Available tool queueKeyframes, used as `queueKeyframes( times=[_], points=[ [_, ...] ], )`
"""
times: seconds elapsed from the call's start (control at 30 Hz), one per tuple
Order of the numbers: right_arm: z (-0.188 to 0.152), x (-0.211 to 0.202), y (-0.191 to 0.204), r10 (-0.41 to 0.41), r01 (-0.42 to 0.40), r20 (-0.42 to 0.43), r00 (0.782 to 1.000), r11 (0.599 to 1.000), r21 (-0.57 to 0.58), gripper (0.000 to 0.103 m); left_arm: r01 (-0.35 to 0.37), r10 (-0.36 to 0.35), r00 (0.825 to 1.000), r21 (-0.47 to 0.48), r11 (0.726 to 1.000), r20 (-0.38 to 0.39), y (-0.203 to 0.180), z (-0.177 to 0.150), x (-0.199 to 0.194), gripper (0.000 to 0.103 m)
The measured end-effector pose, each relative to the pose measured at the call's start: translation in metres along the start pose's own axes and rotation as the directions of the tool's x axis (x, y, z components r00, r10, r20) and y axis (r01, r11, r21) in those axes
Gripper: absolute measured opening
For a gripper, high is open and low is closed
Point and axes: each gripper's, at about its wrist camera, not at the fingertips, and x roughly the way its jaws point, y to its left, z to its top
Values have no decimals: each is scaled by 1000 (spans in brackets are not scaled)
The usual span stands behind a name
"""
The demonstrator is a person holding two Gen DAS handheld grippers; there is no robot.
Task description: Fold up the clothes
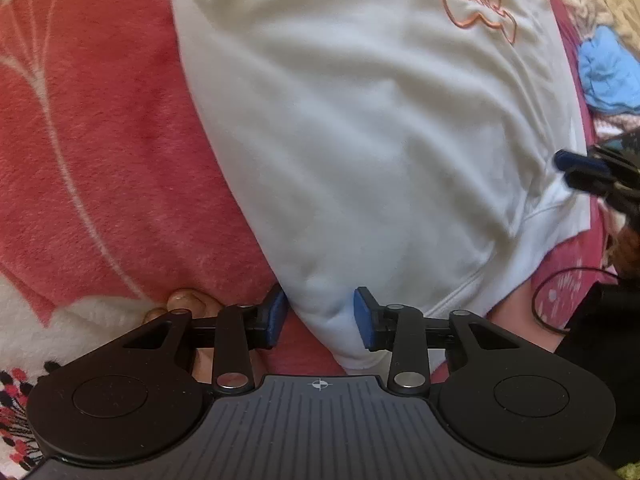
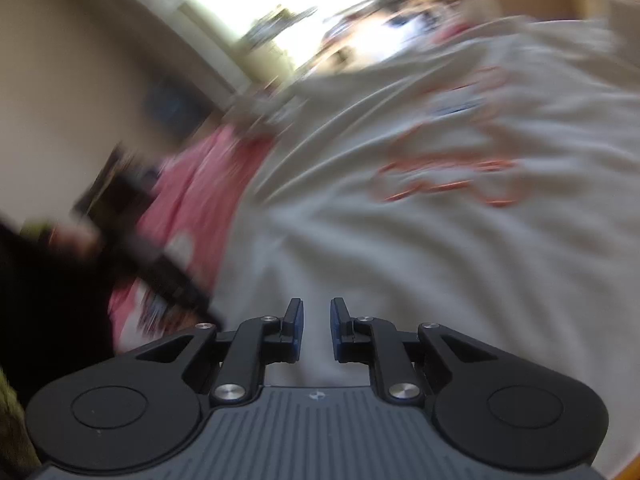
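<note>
Left wrist view, L to R: pink blanket (image 1: 100,152) with pale leaf pattern is seen at left; toes of a foot (image 1: 182,300) are visible just beside the left hand-held gripper (image 1: 320,314). White sweatshirt (image 1: 360,140) is spread flat on the blanket, orange outline print (image 1: 476,8) near top. A bottom corner fold of the sweatshirt sits betw. the blue pads (image 1: 362,316) of the left hand-held gripper; jaws partly spread, pads at the cloth on both sides, but whether it is actually pinched cannot be told. At far R, a blue garment (image 1: 608,72) is noted on the blanket, apart from the sweatshirt. Right hand-held gripper (image 1: 568,170) is seen at the sweatshirt's R edge.

Right wrist view (heavily blurred): dark shape at L, not identifiable. Pink blanket strip, then sweatshirt filling centre and R. Right hand-held gripper jaws nearly together, narrow gap w/ nothing seen betw. them; cloth lies beyond.
</note>
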Motion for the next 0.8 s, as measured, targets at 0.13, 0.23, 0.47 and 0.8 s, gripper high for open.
queueKeyframes(
  times=[0.13,0.23,0.47,0.8],
  points=[
    [4,21,10,10,-12,-43,999,999,-44,15,-8,7,1000,64,998,14,-6,-3,-3,9],
    [2,19,5,3,-3,-22,1000,1000,5,15,-16,14,1000,85,996,21,-9,-3,-4,4],
    [-6,16,-7,-38,40,-51,998,998,39,15,-89,100,994,214,973,-39,-17,-5,6,3],
    [-14,-3,-14,-62,63,-43,997,998,22,15,-238,194,970,389,890,149,-41,-6,-55,18]
  ],
)
